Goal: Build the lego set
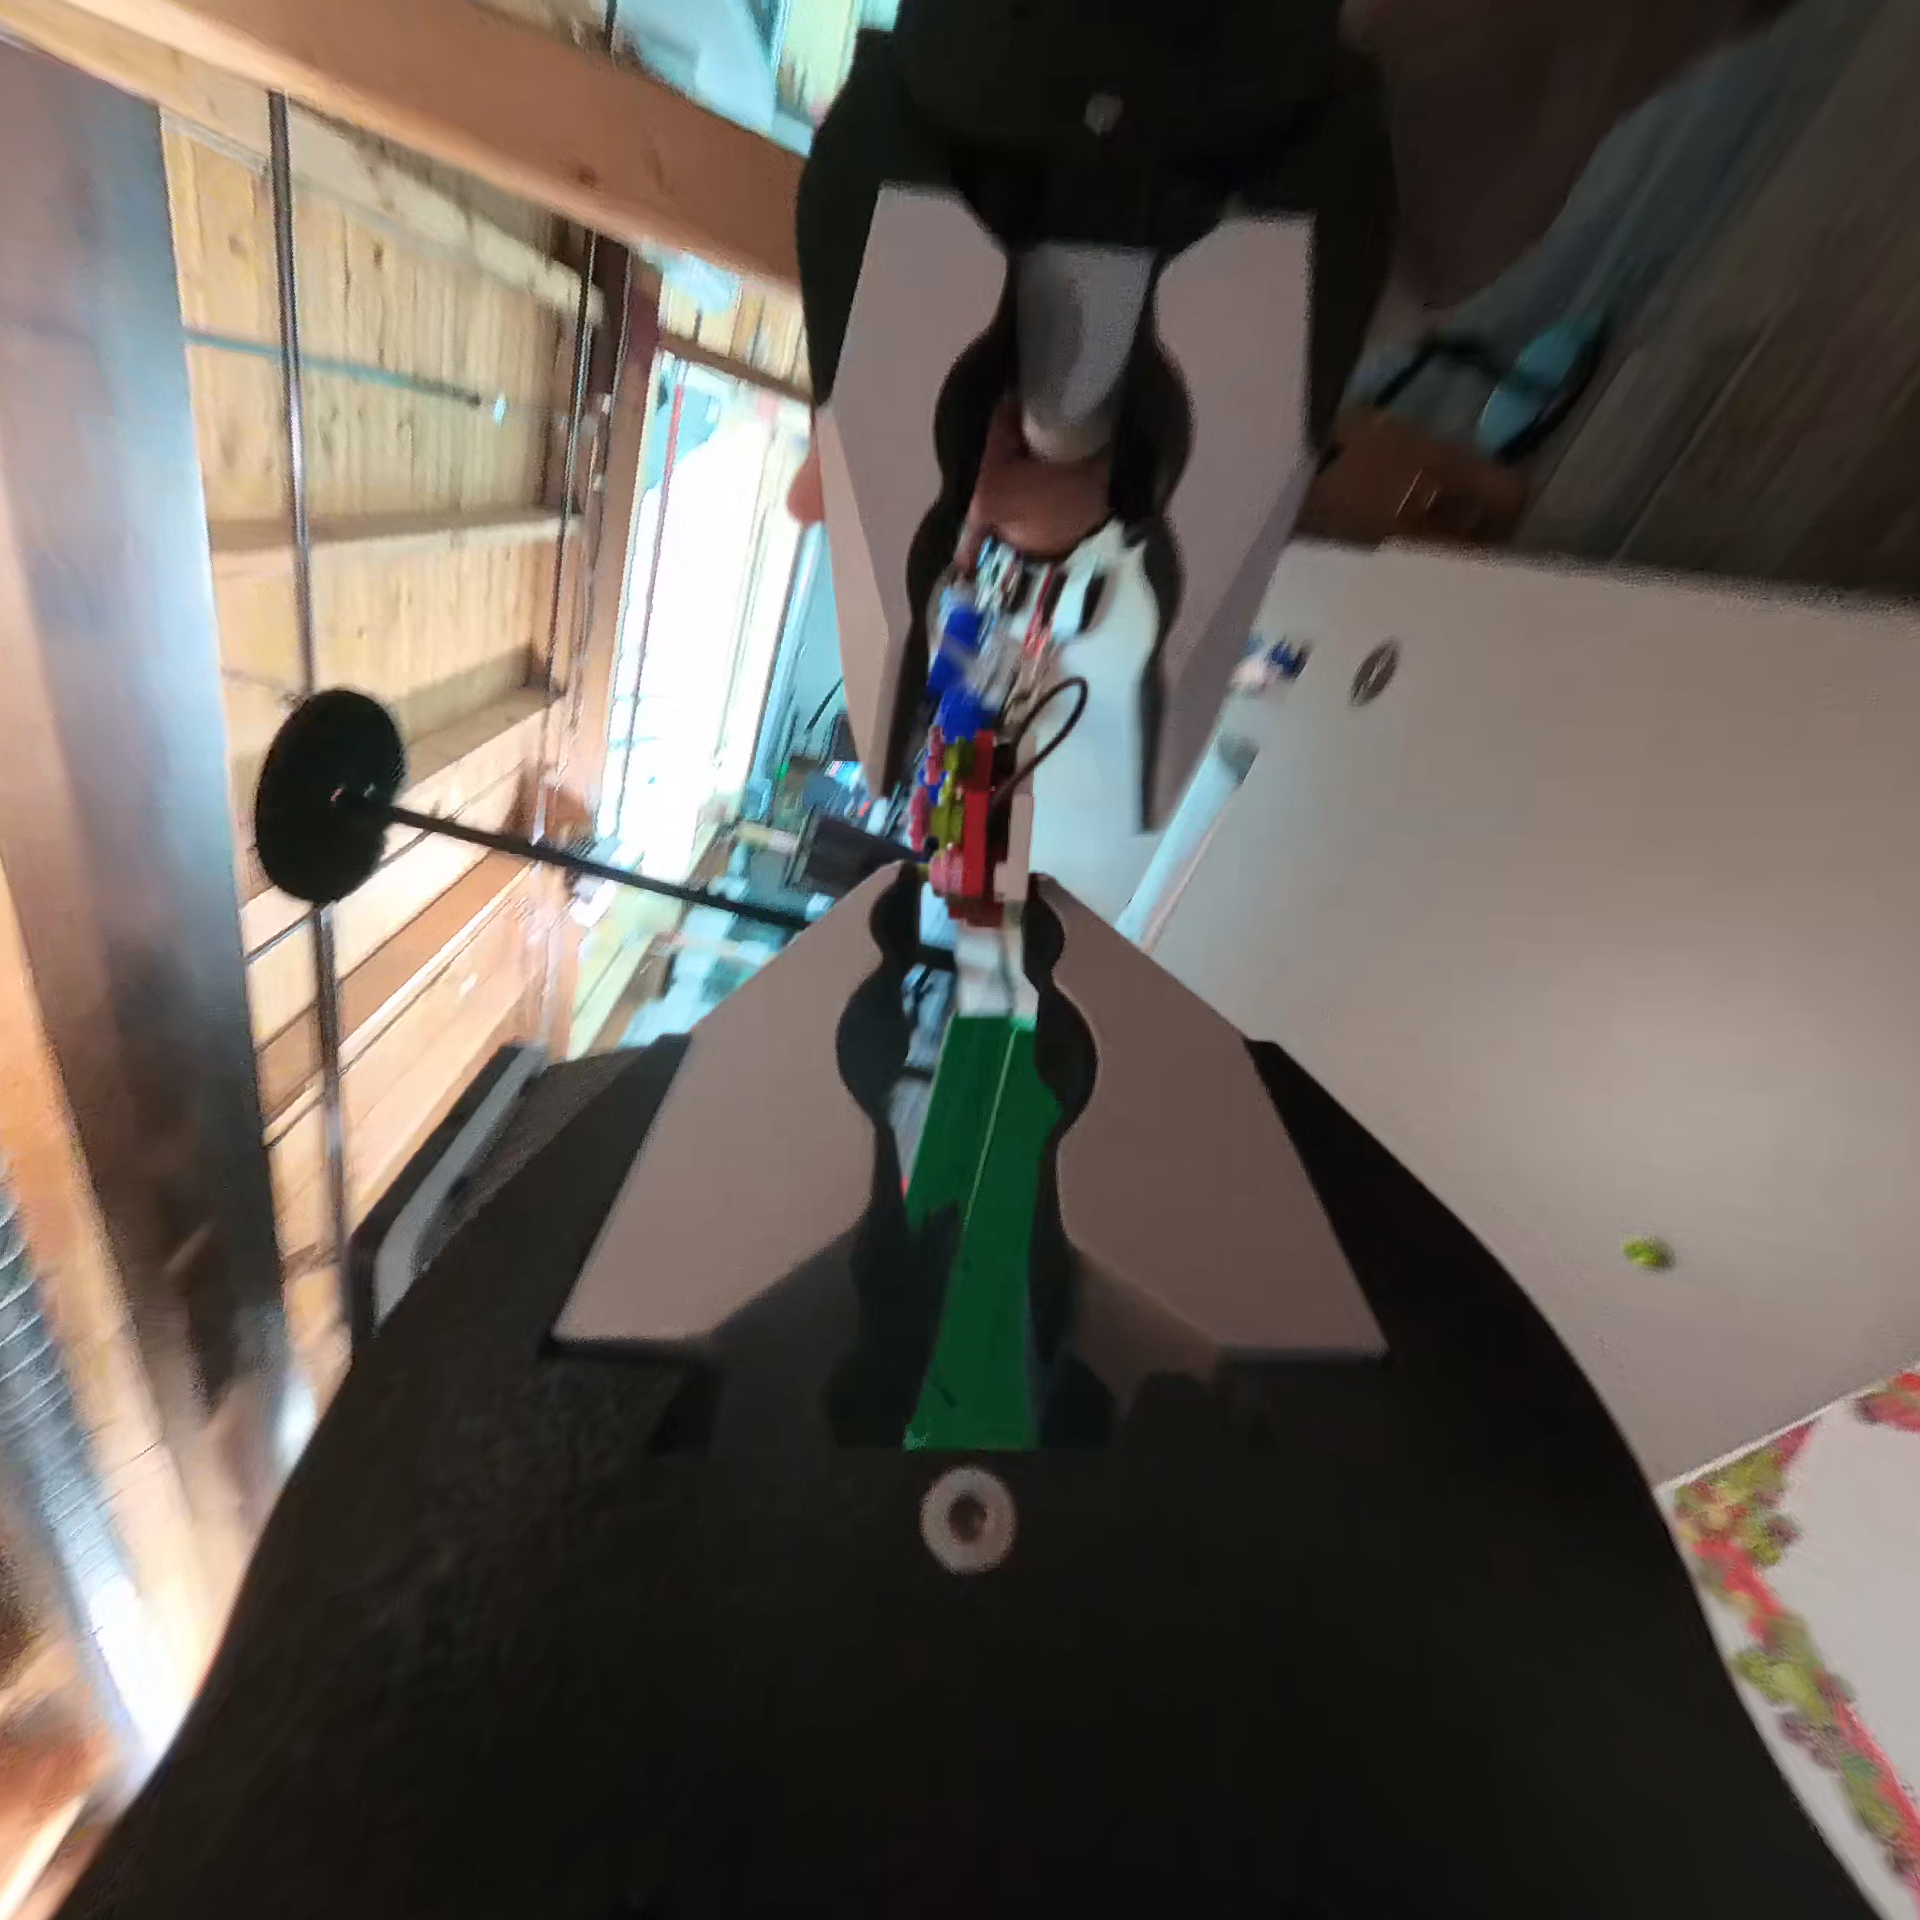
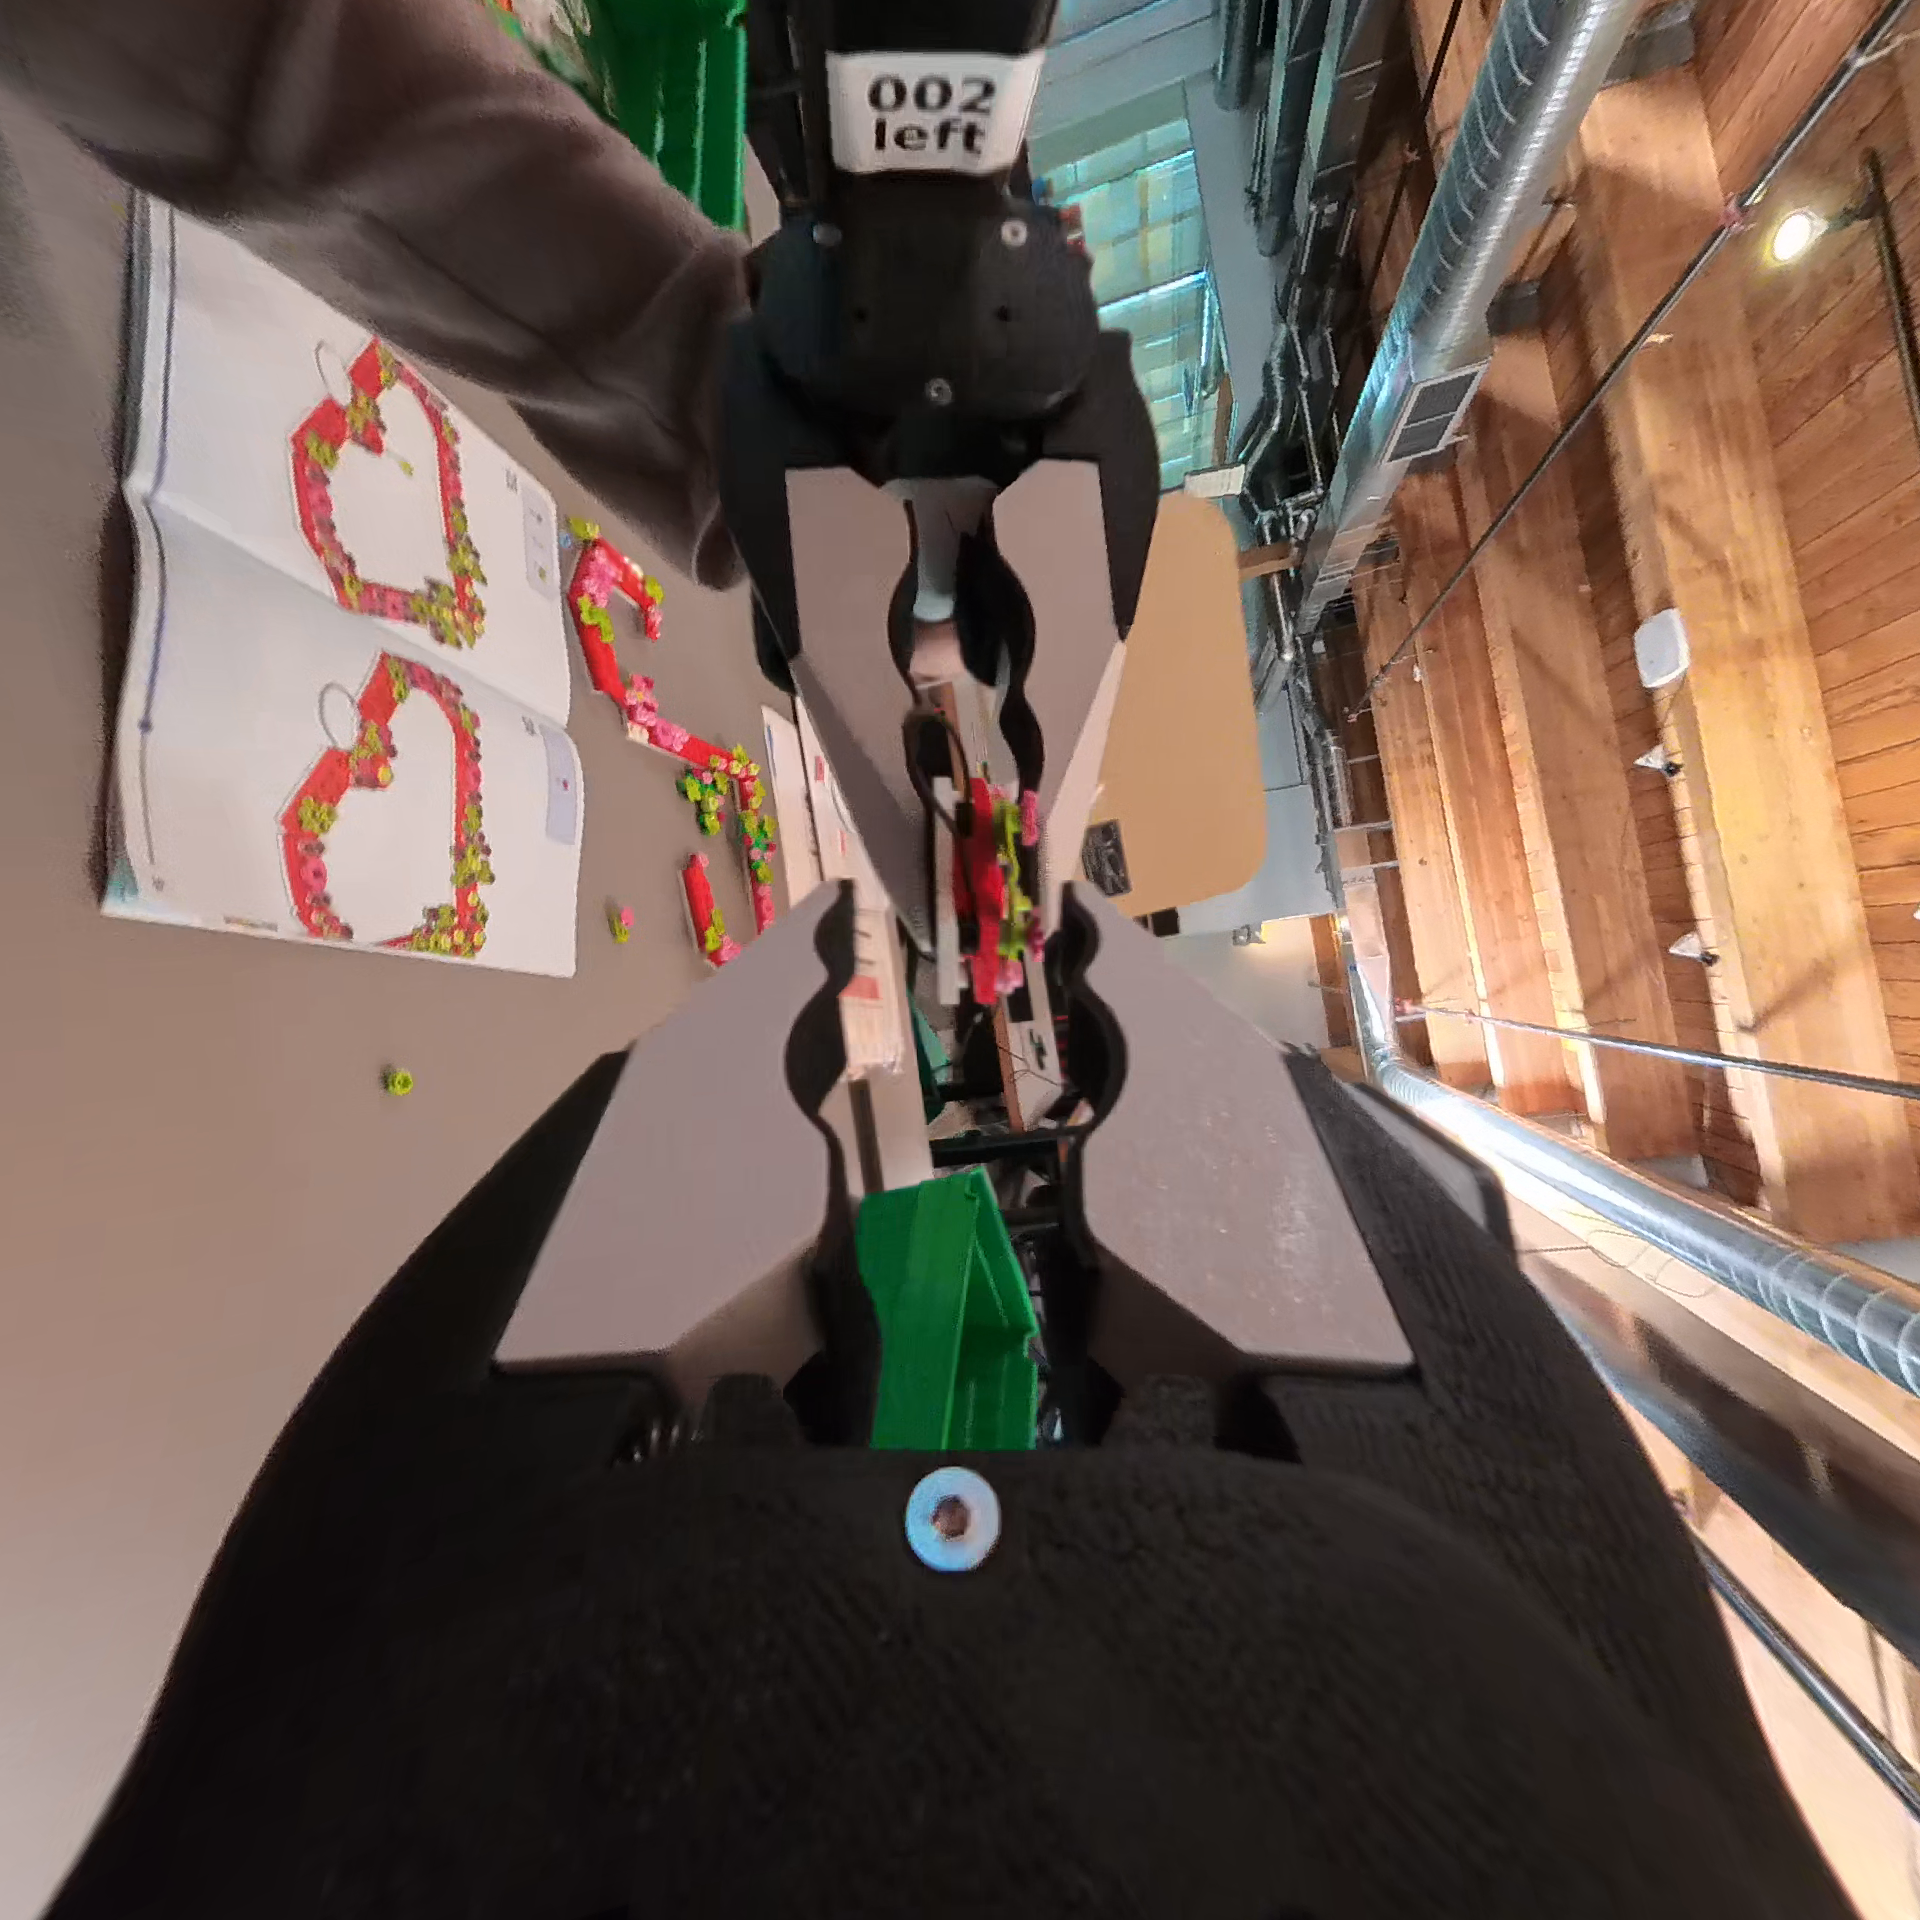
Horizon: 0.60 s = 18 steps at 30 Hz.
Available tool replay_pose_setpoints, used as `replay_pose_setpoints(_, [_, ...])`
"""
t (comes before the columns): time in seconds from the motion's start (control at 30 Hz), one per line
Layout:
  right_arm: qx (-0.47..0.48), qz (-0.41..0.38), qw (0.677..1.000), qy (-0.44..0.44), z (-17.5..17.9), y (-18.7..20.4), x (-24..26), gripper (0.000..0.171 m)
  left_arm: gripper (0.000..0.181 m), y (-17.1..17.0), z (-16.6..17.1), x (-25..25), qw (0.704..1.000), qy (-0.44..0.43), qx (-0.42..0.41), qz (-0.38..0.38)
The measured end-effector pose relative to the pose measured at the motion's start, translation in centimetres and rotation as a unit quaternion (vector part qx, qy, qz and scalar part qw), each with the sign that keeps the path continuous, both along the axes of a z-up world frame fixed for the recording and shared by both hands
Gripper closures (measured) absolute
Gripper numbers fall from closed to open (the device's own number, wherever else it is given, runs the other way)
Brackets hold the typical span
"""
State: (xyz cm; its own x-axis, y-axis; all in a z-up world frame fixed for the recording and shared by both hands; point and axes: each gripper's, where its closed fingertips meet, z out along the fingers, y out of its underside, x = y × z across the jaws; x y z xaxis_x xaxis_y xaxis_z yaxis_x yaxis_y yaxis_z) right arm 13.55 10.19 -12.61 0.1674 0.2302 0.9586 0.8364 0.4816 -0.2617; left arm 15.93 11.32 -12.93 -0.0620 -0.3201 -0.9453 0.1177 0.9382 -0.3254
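Note:
A red Lego segment point(image 1: 971, 831) with lime and pink flower pieces and a white strip is held in the air between the two grippers. My left gripper point(image 1: 968, 883) is shut on its near end. The same segment point(image 2: 987, 883) shows in the right wrist view, held by the left gripper point(image 2: 982, 899), which comes in from above. My right gripper point(image 2: 958, 899) is open; its fingertips straddle the segment and the left gripper's tips without clamping. In the left wrist view the right gripper point(image 1: 1023, 795) comes from the top, jaws apart around the segment's far end.
An open instruction booklet point(image 2: 343, 623) lies on the grey table point(image 2: 208, 1143). Beside it lie several red flowered Lego segments point(image 2: 613, 634), and a loose lime piece point(image 2: 397, 1081). A grey sleeve point(image 2: 468, 208) reaches over the table. The booklet point(image 1: 1808, 1662) and lime piece point(image 1: 1647, 1254) also show in the left view. The grippers are tip to tip, or close to it.

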Motion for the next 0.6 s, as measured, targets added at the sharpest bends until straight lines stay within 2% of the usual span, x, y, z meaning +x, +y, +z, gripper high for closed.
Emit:
replay_pose_setpoints(0.1, [0.022, 0.014, 0.999, 0.023, -1.7, 1.4, 2.9, 0.117, 0.164, 3.7, -1.5, 1.6, 0.994, -0.03, 0.062, 0.09])
replay_pose_setpoints(0.23, [0.037, -0.005, 0.991, 0.125, -4.0, 4.7, 9.5, 0.114, 0.164, 8.1, -5.6, 2.6, 0.959, -0.026, 0.188, 0.209])
replay_pose_setpoints(0.3, [0.027, -0.016, 0.979, 0.2, -5.5, 7.3, 12.7, 0.115, 0.164, 9.5, -8.2, 3.1, 0.941, -0.004, 0.237, 0.24])
replay_pose_setpoints(0.37, [0.001, -0.021, 0.962, 0.274, -7.1, 10.3, 15.1, 0.117, 0.164, 10.4, -10.5, 3.6, 0.933, 0.027, 0.252, 0.254])
replay_pose_setpoints(0.47, [-0.02, -0.028, 0.942, 0.334, -9.4, 15.1, 16.8, 0.121, 0.164, 11.8, -13.3, 4.9, 0.93, 0.081, 0.242, 0.264])
replay_pose_setpoints(0.53, [-0.039, -0.024, 0.935, 0.352, -10.3, 17.7, 17.0, 0.122, 0.164, 13.0, -15.3, 5.5, 0.924, 0.126, 0.234, 0.274])
replay_pose_setpoints(0.6, [-0.028, -0.003, 0.937, 0.348, -9.4, 18.9, 16.5, 0.123, 0.163, 13.9, -17.4, 6.1, 0.919, 0.176, 0.213, 0.28])
